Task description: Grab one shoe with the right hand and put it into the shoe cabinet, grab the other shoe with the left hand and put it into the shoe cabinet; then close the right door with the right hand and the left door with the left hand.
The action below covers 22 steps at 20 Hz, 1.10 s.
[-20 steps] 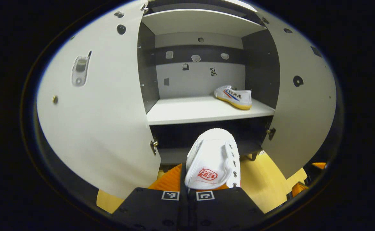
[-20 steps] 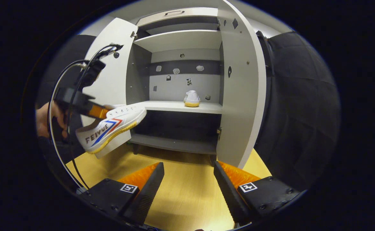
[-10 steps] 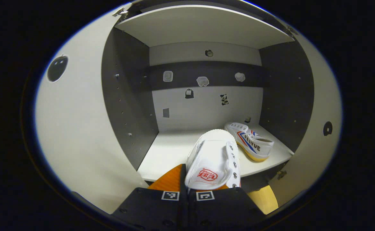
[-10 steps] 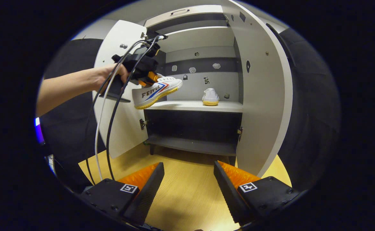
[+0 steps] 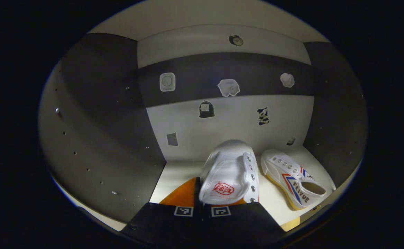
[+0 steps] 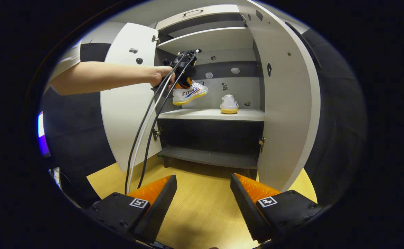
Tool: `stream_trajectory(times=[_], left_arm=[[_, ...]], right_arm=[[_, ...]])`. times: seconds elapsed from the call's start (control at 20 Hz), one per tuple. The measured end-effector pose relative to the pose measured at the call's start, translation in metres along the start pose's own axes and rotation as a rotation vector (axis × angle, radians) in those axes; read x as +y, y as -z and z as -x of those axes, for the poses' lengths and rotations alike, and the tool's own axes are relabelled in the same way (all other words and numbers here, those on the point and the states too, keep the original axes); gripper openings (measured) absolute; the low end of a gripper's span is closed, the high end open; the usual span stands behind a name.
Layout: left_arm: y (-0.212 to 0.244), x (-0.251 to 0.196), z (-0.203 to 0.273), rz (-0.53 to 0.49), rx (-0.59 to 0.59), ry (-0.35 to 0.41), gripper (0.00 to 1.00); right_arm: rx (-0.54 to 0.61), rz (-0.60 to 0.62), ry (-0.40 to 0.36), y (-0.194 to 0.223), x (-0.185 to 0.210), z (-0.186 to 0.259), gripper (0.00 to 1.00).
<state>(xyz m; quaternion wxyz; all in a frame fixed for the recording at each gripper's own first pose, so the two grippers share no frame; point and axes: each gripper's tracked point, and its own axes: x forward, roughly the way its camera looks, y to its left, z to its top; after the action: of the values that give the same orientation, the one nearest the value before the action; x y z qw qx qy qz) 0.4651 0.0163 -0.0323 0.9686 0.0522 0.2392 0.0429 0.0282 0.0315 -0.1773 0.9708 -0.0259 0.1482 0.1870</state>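
Left gripper (image 5: 202, 204): clamped on the second shoe (image 5: 230, 173) at its heel end, toe pointing ahead, carried above the shelf (image 5: 177, 174) inside the cabinet (image 6: 132, 103).
First shoe (image 5: 293, 178): on the shelf, just to the right of the held one, apart from it.
Step in hand: set the second shoe down. I'd lower it straight until the sole lies flat on the shelf, keeping to the left so it doesn't knock its neighbour, then let go and draw straight back.
Right gripper (image 6: 203, 199): fingers spread wide, holding nothing, low over the floor (image 6: 202, 193), with the cabinet well ahead and the right door (image 6: 285, 114) ahead to its right.
Doors: both open; left door (image 6: 126, 103) ahead to the left.
Hard to make out: the held shoe's sole and the gap under it; exactly where the fingers bite.
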Motion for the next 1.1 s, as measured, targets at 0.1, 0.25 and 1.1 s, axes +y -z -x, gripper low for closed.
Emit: stream_trajectory(times=[0.1, 0.25, 1.1], left_arm=[[0.005, -0.003, -0.016, -0.058, 0.034, -0.01, 0.05], [0.017, -0.014, -0.034, -0.094, 0.088, -0.002, 0.05], [0.021, -0.022, 0.022, -0.027, 0.04, 0.085, 0.72]], right_arm=[[0.002, 0.005, 0.027, 0.0, -0.002, 0.0, 0.98], [0.01, -0.002, 0.048, 0.004, -0.014, 0.002, 0.98], [0.019, 0.0, 0.131, 0.005, -0.021, 0.014, 0.98]])
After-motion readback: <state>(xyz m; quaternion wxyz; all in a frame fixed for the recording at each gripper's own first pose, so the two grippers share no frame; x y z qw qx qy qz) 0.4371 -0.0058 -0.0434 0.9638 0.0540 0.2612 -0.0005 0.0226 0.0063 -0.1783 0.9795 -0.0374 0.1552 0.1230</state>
